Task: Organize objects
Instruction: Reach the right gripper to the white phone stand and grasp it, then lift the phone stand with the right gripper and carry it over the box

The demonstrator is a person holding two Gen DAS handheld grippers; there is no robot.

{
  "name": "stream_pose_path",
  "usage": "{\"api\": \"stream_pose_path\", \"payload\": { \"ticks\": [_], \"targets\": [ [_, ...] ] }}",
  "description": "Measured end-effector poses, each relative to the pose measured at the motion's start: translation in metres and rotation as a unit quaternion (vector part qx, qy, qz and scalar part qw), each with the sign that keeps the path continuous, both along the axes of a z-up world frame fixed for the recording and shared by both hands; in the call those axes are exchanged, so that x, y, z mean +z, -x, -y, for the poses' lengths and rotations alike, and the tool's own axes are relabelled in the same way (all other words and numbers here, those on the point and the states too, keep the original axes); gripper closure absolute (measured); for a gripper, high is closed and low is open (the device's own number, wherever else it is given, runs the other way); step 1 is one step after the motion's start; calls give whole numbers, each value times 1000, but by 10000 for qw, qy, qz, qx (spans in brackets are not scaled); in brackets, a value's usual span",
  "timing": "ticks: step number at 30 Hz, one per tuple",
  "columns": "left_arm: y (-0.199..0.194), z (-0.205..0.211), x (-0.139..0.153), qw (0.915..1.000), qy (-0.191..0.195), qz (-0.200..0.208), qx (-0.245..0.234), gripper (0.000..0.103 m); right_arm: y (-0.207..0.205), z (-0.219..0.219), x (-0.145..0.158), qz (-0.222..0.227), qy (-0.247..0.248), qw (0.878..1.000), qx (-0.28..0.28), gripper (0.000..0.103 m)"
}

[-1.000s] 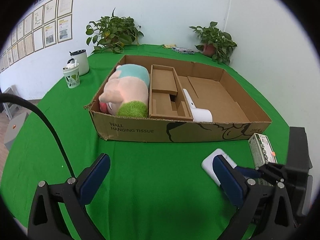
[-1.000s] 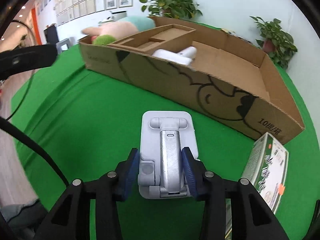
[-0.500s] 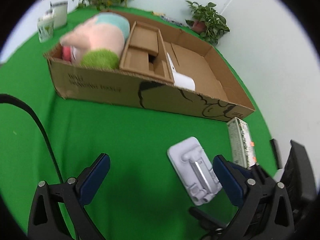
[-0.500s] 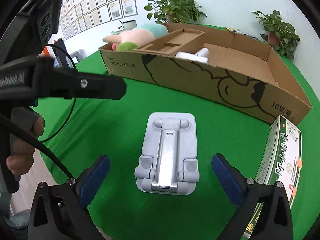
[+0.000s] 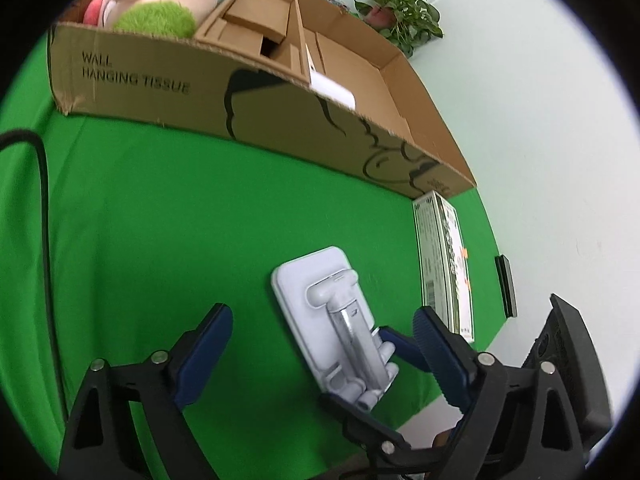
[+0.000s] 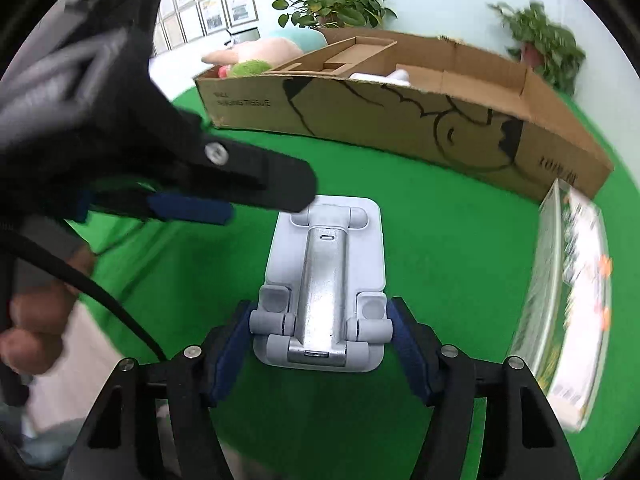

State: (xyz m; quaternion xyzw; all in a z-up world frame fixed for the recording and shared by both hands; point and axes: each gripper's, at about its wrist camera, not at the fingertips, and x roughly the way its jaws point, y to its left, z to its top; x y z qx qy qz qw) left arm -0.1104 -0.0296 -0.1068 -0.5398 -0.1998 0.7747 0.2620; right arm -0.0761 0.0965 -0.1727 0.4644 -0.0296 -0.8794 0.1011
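Green tabletop (image 5: pixel 168 216) with a carton (image 5: pixel 280 116) at the back. Left wrist view: white stand (image 5: pixel 336 320) lies flat, long axis running toward the carton, hinge end far; left tool (image 5: pixel 320 344) spread wide, jaws just closing in, pads clear of it. Right wrist view: stand (image 6: pixel 326 280) lies lengthwise away from the camera, feet end near; right tool (image 6: pixel 320 344) has just closed in, pads at the stand's near corners, contact unclear. Green pack (image 6: pixel 568 304) just right.
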Motion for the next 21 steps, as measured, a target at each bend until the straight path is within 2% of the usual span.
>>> {"api": "stream_pose_path", "payload": {
  "ticks": [3, 6, 7, 9, 10, 11, 12, 17, 21],
  "targets": [
    [-10, -4, -1, 9999, 137, -18, 2, 12, -10, -9, 2, 143, 765, 9969, -110, 38],
    [-15, -6, 0, 10000, -14, 19, -10, 23, -14, -15, 1, 211, 1371, 9903, -47, 38],
    [-16, -8, 1, 10000, 11, 4, -26, 30, -15, -15, 0, 238, 1534, 9879, 3, 38],
    [-19, -8, 1, 9998, 177, -24, 23, 35, -18, -13, 0, 292, 1779, 9836, 80, 38],
    [-19, -9, 0, 9997, 236, -5, 28, 45, -20, -12, 0, 293, 1786, 9834, 95, 38],
    [-20, -9, -1, 9994, 345, 19, 31, 60, -22, -10, 1, 281, 1756, 9840, 109, 39],
    [-21, -9, -2, 9989, 476, 24, 34, 65, -24, -8, 2, 263, 1712, 9848, 115, 39],
    [-31, -7, 16, 9994, 273, -220, 10, 73, -36, -2, 11, 58, 1709, 9852, 134, 39],
    [-34, -12, 49, 9979, 251, -591, -53, 75, -40, -8, 37, -393, 1703, 9846, 32, 39]
  ]
}}
